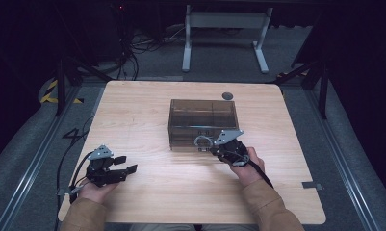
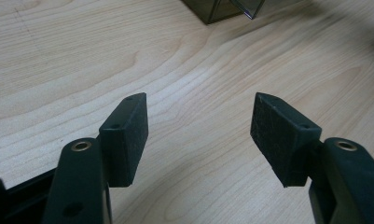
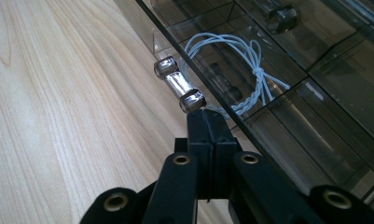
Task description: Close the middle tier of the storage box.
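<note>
A smoked see-through drawer box [image 1: 203, 113] stands in the middle of the wooden table [image 1: 147, 110]. My right gripper [image 1: 213, 148] is at the box's front face, jaws pressed together on the twisted end of a coiled white cord [image 3: 258, 72]. The coil [image 1: 203, 140] hangs against the box front, beside a chrome drawer handle [image 3: 177, 86]. I cannot tell whether the coil is inside a drawer or in front of it. Near the front left of the table, my left gripper [image 1: 127, 164] is held low over bare wood, open [image 2: 198, 126], with nothing between its pads.
A corner of the box [image 2: 217, 9] shows far off in the left gripper view. A grey round cap [image 1: 227, 96] sits in the tabletop behind the box. Beyond the table stand a white table frame [image 1: 224, 21] and cables on the floor.
</note>
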`<state>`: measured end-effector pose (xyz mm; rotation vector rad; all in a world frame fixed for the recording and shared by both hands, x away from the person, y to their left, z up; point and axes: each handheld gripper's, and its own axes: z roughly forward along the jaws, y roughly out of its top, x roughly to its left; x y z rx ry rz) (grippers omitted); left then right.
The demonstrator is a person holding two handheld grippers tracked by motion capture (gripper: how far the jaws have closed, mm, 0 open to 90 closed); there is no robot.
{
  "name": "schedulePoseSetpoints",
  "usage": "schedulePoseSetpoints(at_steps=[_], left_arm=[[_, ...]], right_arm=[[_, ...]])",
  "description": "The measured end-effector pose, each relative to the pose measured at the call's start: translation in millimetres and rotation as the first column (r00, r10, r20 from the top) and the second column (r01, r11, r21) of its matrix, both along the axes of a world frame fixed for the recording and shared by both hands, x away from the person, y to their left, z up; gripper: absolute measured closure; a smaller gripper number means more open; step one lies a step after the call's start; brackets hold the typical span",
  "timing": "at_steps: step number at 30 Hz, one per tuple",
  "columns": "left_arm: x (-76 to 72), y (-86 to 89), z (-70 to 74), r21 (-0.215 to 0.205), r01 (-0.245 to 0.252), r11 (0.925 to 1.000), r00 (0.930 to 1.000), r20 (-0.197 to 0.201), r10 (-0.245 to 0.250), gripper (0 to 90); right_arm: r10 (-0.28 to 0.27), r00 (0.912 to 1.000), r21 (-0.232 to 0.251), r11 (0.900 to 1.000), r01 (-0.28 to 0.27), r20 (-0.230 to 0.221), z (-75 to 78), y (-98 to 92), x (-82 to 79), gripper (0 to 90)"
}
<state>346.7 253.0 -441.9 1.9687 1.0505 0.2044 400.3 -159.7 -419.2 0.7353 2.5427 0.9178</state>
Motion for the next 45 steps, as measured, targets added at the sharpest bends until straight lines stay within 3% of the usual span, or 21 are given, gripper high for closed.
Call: schedulePoseSetpoints(at_steps=[16, 45], left_arm=[[-1.0, 1.0, -0.8, 0.005, -0.003, 1.0, 1.0, -0.005, 0.003, 37.7], [-12.2, 11.2, -3.1, 0.009, -0.037, 0.9993, 0.9993, -0.007, 0.037, 37.7]], right_arm=[[-0.046, 0.9989, 0.057, 0.997, 0.046, 0.008, -2.3, -0.2, 9.8, 90.0], [-0.113, 0.9926, 0.095, 0.99, 0.108, 0.044, -7.3, 2.1, 26.0, 90.0]])
